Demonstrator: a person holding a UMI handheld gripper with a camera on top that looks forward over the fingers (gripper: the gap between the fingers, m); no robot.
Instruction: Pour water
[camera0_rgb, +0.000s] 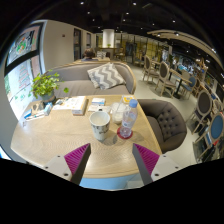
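Pale wooden table (50, 138), clear plastic bottle (128, 118)

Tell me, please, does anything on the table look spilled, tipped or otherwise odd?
Nothing stands out. The cup and bottle stand upright side by side on the table, with no spill visible. The open gripper is short of both.

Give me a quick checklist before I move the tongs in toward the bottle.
1. Tongs open, nothing between the fingers: ok.
2. Water bottle upright on the table, ahead of the tongs: ok.
3. Cup upright beside the bottle, mouth up: ok.
4. Bottle cap on or off: cannot tell.
5. Table between the tongs and the bottle free of objects: ok.
6. Books lie beyond the cup, clear of the approach: ok.
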